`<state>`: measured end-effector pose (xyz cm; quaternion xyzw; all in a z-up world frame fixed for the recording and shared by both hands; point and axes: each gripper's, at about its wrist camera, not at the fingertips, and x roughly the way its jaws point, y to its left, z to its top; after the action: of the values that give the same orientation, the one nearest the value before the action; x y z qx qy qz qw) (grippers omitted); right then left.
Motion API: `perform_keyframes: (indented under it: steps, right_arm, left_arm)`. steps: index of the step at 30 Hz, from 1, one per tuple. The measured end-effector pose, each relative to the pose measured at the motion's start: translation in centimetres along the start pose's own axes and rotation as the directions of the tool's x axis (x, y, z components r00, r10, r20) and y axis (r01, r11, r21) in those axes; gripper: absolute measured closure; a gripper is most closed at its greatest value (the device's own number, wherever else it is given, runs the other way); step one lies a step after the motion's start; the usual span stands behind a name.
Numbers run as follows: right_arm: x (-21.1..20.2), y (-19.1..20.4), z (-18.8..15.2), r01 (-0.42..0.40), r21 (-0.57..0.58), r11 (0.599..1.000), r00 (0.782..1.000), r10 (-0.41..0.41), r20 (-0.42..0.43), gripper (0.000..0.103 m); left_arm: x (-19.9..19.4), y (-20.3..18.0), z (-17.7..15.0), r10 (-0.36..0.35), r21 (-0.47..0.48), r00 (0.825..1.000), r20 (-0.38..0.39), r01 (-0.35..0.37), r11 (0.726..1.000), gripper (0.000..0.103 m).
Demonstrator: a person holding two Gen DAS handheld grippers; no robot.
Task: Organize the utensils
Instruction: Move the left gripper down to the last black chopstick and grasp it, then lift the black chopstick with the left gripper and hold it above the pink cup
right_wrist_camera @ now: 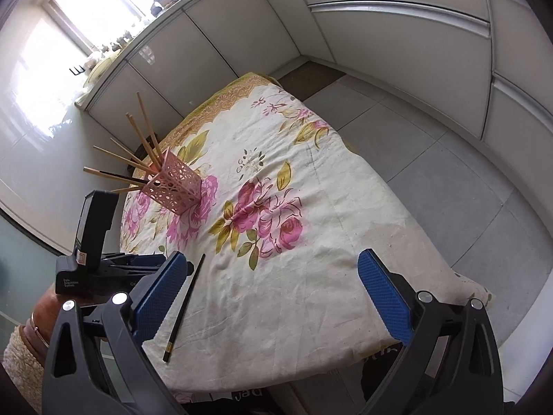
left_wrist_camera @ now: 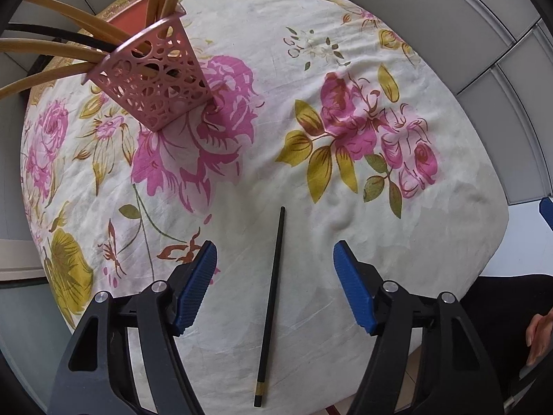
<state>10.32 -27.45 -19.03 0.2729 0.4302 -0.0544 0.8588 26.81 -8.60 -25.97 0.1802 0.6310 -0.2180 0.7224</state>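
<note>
I am seeing a black chopstick lying flat, well apart from the pink holder standing with chopsticks.

Home kitchen or dining corner. White cabinet fronts ran from 10 to 2 o'clock, clutter along their top under a bright window at 11. Grey floor tiles at 3. Floral cloth covered the counter; pink holder of chopsticks at 9.

I can't see the wooden chopsticks' far ends, cut off at the left wrist view's edge, and the pink holder hides their lower ends.
</note>
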Motion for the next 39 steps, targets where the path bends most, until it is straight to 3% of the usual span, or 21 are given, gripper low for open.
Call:
perform_keyframes:
  steps: [9,17,20,29,36,39]
  right_arm:
    - [0.2,-1.7,0.7,0.036,0.058,0.998,0.999,-0.035,-0.017,0.007]
    - [0.3,-1.9,0.8,0.041,0.061,0.997,0.999,-0.039,-0.034,0.007]
    - [0.4,-1.7,0.7,0.038,0.048,0.998,0.999,-0.036,-0.04,0.007]
    - [0.8,-1.0,0.3,0.031,0.008,0.999,0.998,-0.03,-0.062,0.007]
    - [1.7,-1.1,0.1,-0.002,0.048,0.999,0.993,0.008,-0.118,0.007]
    - [3.0,-1.2,-0.1,-0.018,0.075,0.997,0.983,0.031,-0.181,0.007]
  left_arm:
    - [3.0,0.5,1.2,-0.01,0.023,0.997,-0.082,0.012,1.0,0.055]
    - [4.4,0.2,2.1,-0.005,0.055,0.995,-0.095,0.011,0.998,0.057]
    - [4.6,0.5,1.7,-0.011,0.071,0.996,-0.084,0.017,0.997,0.06]
    - [3.7,-1.0,0.3,-0.022,0.09,0.999,-0.041,0.026,0.996,0.1]
    - [3.0,-0.5,-1.4,-0.021,0.037,0.999,0.046,0.02,0.999,0.1]
    - [2.2,0.3,-2.3,-0.047,-0.005,0.995,0.089,0.047,0.999,0.1]
